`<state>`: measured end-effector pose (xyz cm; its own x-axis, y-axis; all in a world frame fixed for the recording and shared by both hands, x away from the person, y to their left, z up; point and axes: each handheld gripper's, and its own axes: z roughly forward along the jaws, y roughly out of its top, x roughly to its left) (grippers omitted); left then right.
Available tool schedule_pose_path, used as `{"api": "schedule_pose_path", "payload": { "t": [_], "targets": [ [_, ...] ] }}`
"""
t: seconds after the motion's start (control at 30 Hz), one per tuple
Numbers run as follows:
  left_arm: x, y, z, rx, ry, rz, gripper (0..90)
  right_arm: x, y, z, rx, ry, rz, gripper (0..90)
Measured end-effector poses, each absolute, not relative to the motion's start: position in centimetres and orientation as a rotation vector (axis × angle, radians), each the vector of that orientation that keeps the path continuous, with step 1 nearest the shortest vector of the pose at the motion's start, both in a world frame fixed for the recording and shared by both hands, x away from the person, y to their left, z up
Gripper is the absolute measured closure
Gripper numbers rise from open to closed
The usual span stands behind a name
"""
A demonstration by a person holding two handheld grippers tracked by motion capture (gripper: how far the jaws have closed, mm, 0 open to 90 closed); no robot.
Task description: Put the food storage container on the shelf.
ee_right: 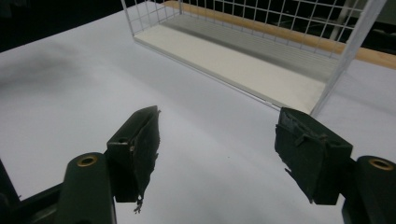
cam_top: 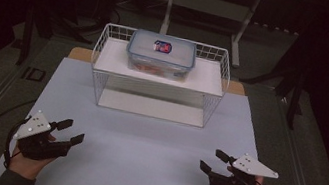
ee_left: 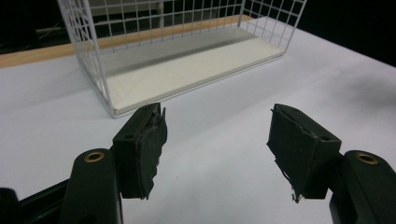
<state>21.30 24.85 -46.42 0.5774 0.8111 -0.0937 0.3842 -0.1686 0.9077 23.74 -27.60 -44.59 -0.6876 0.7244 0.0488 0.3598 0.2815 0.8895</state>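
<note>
I have both grippers low over the white tabletop (cam_top: 143, 145), well short of the wire rack (cam_top: 106, 62). The left gripper (cam_top: 70, 131) has its jaws apart with nothing between them, and in the left gripper view I see only bare table past its pads (ee_left: 149, 144). The right gripper (cam_top: 214, 163) is likewise spread wide and empty.

The plastic box (cam_top: 161, 54) with the clip-on lid sits on the rack's upper shelf, near the middle and toward the back, well apart from both grippers. The lower shelf (ee_left: 187, 74) under it looks bare.

I judge this as the start of the reach: nothing is grasped. Next I would bring both grippers forward and up to shelf height, one to each short end of the box, and close on it evenly (the wire rim around the shelf means lifting before pulling).

The lid carries a small red, white and blue sticker (cam_top: 162, 47); its writing is too small to read.
</note>
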Motion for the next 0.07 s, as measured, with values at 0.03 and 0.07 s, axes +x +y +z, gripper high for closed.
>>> {"api": "schedule_pose_path", "payload": {
  "t": [0.03, 0.07],
  "targets": [
    [21.35, 24.92, -46.53, 1.773, 0.988, 0.514, 35.4, 23.73, -27.71, -44.69, 0.979, 2.188, 1.375, 30.1],
    [21.4, 25.01, -46.63, 1.774, 0.994, 0.521, 35.4, 23.74, -27.79, -44.82, 0.98, 2.185, 1.372, 30.0]
  ]
}}
